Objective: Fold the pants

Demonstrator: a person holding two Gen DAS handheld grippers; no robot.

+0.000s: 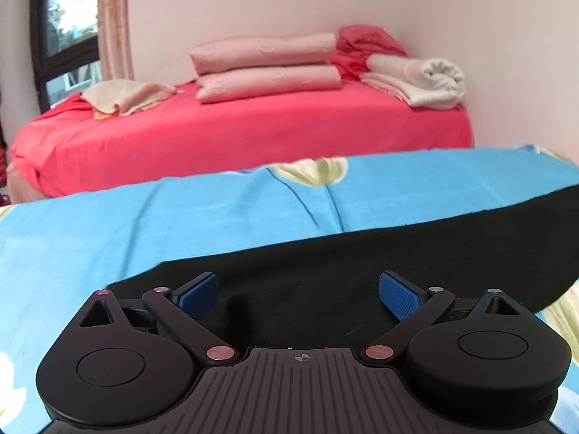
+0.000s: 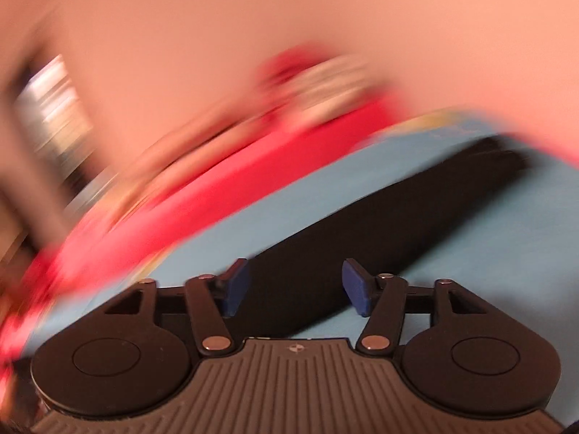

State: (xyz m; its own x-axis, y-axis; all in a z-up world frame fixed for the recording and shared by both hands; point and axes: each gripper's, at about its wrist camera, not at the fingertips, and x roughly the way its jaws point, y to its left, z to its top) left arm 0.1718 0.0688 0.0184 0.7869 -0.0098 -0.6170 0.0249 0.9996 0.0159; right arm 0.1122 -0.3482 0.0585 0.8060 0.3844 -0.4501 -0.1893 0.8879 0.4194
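Note:
Black pants (image 1: 362, 260) lie flat on a blue flowered sheet (image 1: 144, 224). In the left wrist view they stretch from the lower left to the right edge. My left gripper (image 1: 298, 294) is open, its blue pads (image 1: 400, 294) wide apart just over the near end of the pants, holding nothing. In the right wrist view the pants (image 2: 380, 224) run as a long dark strip up to the right on the sheet (image 2: 488, 235). My right gripper (image 2: 295, 287) is open over their near end, empty. That view is blurred by motion.
Behind the blue sheet stands a bed with a red cover (image 1: 253, 130). On it lie two pink pillows (image 1: 267, 67), a rolled white towel (image 1: 423, 79), a beige cloth (image 1: 126, 96) and red bedding (image 1: 365, 45). A window (image 1: 68, 18) and curtain (image 1: 114, 21) are at the far left.

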